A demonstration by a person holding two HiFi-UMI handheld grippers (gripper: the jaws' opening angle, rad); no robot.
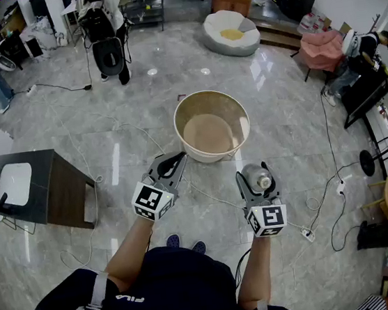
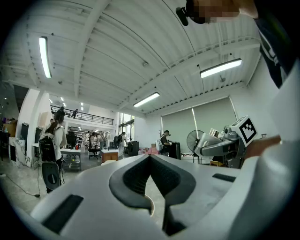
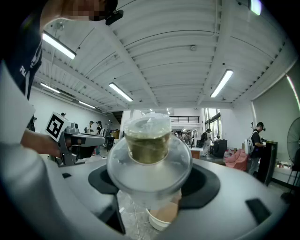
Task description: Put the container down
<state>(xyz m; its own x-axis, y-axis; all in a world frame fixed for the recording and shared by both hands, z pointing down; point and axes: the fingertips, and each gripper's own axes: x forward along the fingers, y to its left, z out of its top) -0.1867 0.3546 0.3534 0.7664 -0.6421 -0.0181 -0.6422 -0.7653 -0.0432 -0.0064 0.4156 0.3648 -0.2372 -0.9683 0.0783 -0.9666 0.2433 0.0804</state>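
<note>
The left gripper point(image 2: 150, 157) is pointing level, jaws meeting at the tips with nothing between them, while the right gripper point(image 2: 202, 146) is hanging to its right and a person wearing a backpack point(image 2: 50, 145) is standing at far left.

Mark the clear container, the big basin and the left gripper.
clear container point(image 3: 149, 174): right gripper view, its wide clear part.
basin point(image 1: 209, 104): head view, inner wall near the far rim.
left gripper point(image 1: 180, 158): head view, between its fingertips.

Head view overlooks left gripper point(image 1: 178, 160) and right gripper point(image 1: 258, 176), whose level views show each other.
</note>
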